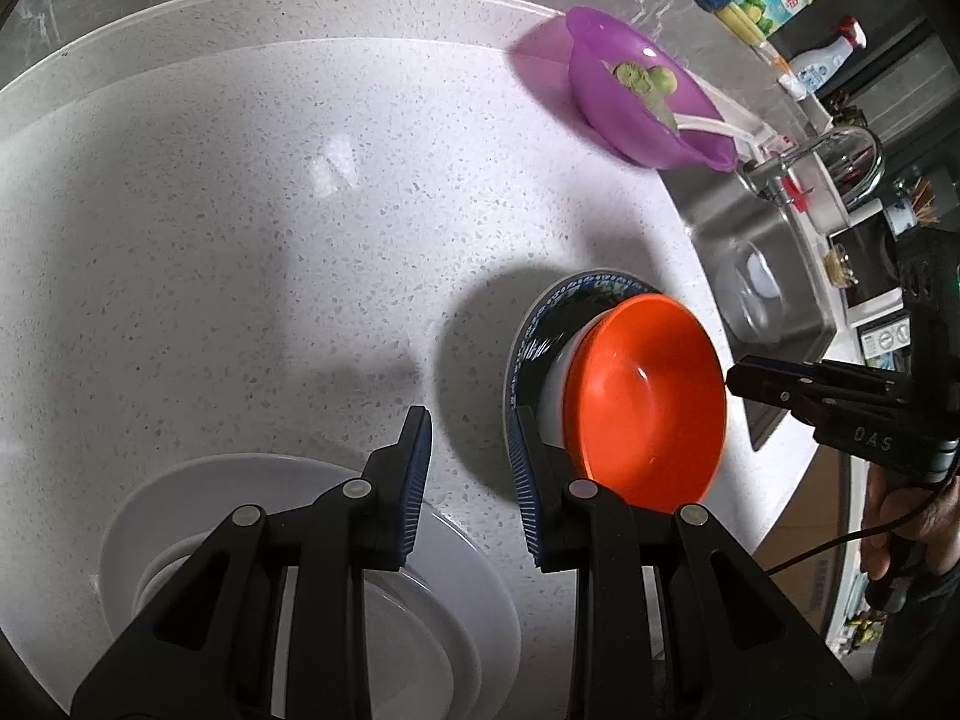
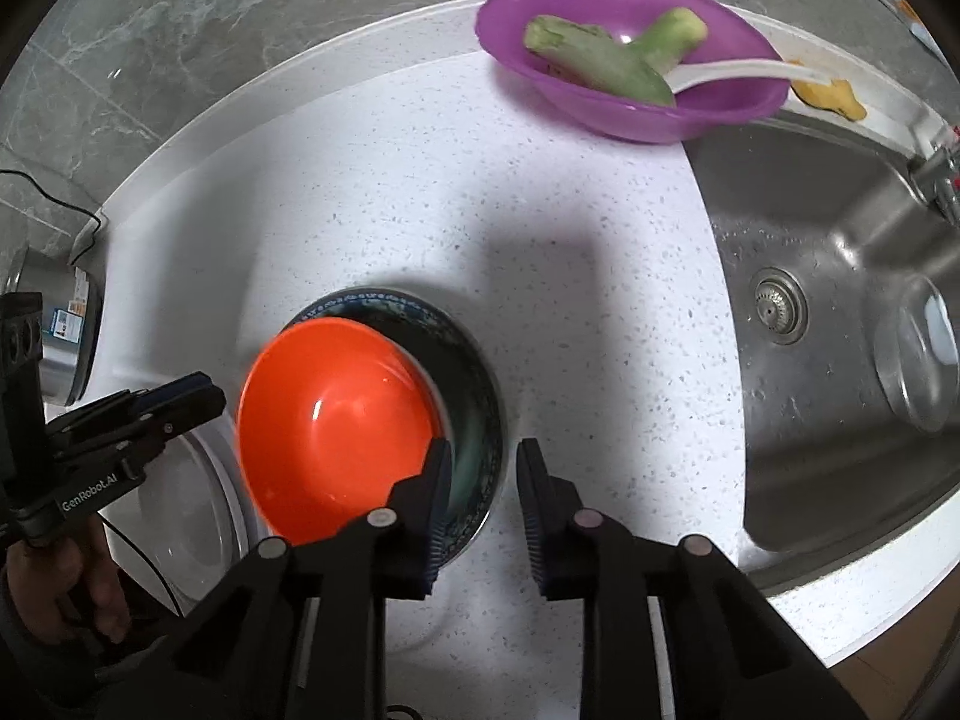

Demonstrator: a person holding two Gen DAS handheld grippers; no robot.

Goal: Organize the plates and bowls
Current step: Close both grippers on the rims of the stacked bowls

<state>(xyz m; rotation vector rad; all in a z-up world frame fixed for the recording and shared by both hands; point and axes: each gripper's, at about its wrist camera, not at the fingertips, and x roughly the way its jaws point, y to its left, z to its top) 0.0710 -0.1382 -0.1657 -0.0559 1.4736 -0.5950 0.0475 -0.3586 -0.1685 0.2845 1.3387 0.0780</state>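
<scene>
Hiding white bowl [image 1: 555, 387]: orange bowl [image 1: 651, 402].

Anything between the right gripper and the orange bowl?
Nothing visible. The right gripper hangs just beside the orange bowl, with the bowl's rim right at one finger. The bowl sits stacked on a blue-patterned plate. The purple bowl is well clear, near the back of the counter.
</scene>
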